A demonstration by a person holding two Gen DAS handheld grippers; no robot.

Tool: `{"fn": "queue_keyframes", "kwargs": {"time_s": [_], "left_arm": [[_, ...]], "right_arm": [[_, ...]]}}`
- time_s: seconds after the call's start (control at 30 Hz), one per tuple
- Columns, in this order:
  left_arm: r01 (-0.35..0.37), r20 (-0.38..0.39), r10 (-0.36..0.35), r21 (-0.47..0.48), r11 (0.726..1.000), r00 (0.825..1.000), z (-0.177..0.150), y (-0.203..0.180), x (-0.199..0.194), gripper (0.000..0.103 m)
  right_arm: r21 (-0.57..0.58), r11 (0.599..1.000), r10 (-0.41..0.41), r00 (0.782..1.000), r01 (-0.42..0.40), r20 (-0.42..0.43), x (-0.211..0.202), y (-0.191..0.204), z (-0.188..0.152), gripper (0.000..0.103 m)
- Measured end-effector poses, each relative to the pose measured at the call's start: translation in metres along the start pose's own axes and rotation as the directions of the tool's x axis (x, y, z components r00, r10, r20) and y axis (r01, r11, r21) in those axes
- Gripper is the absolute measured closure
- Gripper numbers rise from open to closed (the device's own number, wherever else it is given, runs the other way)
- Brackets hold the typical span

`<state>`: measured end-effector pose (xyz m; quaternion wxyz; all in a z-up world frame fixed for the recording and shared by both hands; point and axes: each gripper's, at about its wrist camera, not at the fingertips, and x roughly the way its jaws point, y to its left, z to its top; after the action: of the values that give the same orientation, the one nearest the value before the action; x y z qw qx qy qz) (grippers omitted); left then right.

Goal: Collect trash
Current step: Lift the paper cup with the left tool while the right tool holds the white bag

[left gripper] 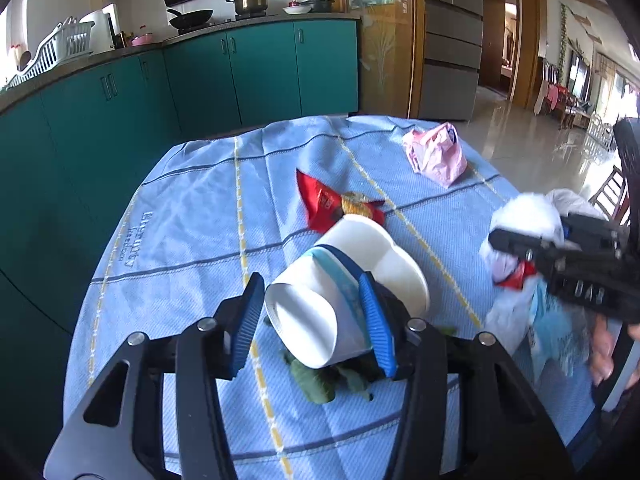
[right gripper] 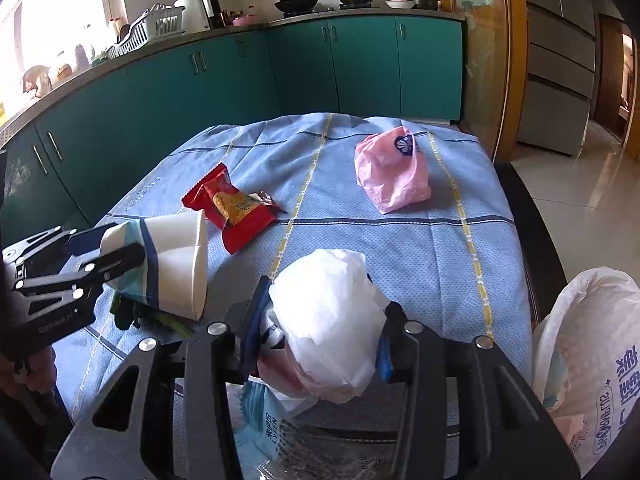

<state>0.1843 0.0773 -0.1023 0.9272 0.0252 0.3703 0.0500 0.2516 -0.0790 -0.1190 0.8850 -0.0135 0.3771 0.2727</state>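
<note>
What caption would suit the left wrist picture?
Left gripper fingers squeezing a tipped paper cup on the blue tablecloth, red snack wrapper beyond.

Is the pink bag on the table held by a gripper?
No. The pink bag lies alone on the tablecloth, far from both grippers.

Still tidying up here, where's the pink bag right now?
The pink bag lies alone at the far end of the blue tablecloth, toward its right side, beyond the red snack wrapper in both wrist views.
</note>
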Motion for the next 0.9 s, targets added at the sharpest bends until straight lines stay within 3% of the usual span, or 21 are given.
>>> {"fn": "queue_keyframes", "kwargs": {"time_s": [0.07,0.23,0.47,0.6,0.77,0.9], "left_arm": [[-0.026,-0.001,0.026,0.020,0.999,1.000,-0.006,-0.001,-0.006,0.049],[-0.074,0.049,0.070,0.076,0.994,0.996,-0.009,-0.003,-0.018,0.026],[0.006,0.078,-0.016,0.125,0.992,0.997,0.004,0.003,-0.013,0.008],[0.044,0.053,-0.053,0.160,0.986,0.997,0.012,0.004,0.000,0.006],[0.099,-0.005,-0.100,0.232,0.968,0.995,0.019,-0.003,0.019,0.006],[0.131,-0.061,-0.118,0.279,0.951,0.991,0.023,-0.009,0.038,0.006]], "right_arm": [[0.002,1.000,-0.002,1.000,0.002,0.002,-0.001,-0.001,0.000,0.059],[-0.008,1.000,-0.004,1.000,0.004,-0.006,-0.001,-0.001,-0.002,0.058],[-0.012,1.000,-0.013,1.000,0.013,-0.017,0.001,-0.001,-0.004,0.058],[-0.010,1.000,-0.017,0.999,0.017,-0.029,0.003,-0.002,-0.005,0.053],[-0.007,1.000,-0.027,0.999,0.026,-0.024,0.001,-0.003,-0.004,0.038],[-0.006,0.999,-0.033,0.999,0.033,-0.032,0.002,-0.005,-0.005,0.036]]}}
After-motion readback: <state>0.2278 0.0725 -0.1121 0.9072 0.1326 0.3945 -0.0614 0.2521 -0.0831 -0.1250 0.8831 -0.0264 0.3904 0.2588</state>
